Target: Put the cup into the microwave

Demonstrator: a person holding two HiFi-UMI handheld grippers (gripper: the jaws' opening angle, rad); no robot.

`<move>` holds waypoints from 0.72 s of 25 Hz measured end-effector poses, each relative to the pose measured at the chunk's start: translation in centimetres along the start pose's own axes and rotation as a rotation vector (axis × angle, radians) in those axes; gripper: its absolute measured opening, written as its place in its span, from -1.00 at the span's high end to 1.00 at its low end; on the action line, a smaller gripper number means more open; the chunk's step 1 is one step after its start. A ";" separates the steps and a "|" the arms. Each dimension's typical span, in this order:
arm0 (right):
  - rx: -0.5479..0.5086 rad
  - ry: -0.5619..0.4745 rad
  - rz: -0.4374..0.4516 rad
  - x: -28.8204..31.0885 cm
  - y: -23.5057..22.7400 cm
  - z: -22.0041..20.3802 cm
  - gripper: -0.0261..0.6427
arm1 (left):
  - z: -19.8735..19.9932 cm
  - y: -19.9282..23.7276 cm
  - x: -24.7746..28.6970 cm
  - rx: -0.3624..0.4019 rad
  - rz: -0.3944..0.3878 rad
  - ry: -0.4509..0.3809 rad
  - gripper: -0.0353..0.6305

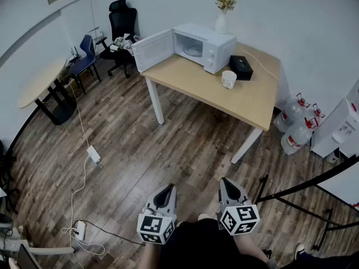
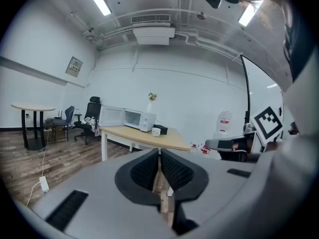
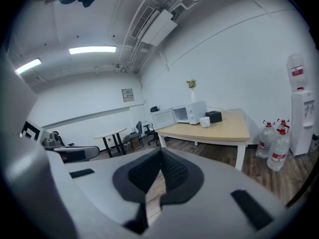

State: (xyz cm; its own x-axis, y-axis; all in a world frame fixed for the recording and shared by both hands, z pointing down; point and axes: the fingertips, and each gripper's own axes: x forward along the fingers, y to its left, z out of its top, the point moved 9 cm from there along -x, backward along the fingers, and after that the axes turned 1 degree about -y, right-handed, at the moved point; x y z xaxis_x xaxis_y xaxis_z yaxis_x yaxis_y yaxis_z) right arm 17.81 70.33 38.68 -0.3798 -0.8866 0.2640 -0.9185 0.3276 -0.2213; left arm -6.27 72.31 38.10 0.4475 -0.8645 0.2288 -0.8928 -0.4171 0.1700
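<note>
Holding the left gripper (image 1: 166,191) and the right gripper (image 1: 226,184) low and close in, side by side, a small gap apart. Pointing both forward, tipped slightly downward. Pinching each pair of jaws fully together, tips meeting, gripping nothing at all.

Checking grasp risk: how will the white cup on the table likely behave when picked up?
The cup looks rigid, probably ceramic: likely breakable and smooth enough to slip. Upright and squat on the table, it probably resists tipping when nudged.
</note>
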 end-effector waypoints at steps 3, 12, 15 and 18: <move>0.008 0.001 -0.005 -0.4 0.7 -0.3 0.94 | -0.2 0.2 -0.9 -0.001 0.007 0.000 0.85; 0.045 0.026 -0.027 -1.2 2.4 -1.8 0.94 | -1.0 1.0 -3.0 -0.003 0.018 0.003 0.85; 0.045 0.036 -0.037 -1.7 2.8 -3.2 0.94 | -2.4 1.0 -3.9 -0.012 0.010 0.011 0.85; 0.076 0.026 -0.041 -2.2 2.7 -4.0 0.94 | -3.6 1.2 -4.8 0.006 0.016 0.032 0.85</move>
State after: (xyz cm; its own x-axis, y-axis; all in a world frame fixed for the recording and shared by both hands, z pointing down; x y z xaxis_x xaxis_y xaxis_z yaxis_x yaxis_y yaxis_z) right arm 15.72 74.48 41.21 -0.3461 -0.8894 0.2986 -0.9226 0.2650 -0.2802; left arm -9.30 76.98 40.66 0.4342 -0.8619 0.2619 -0.9002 -0.4048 0.1603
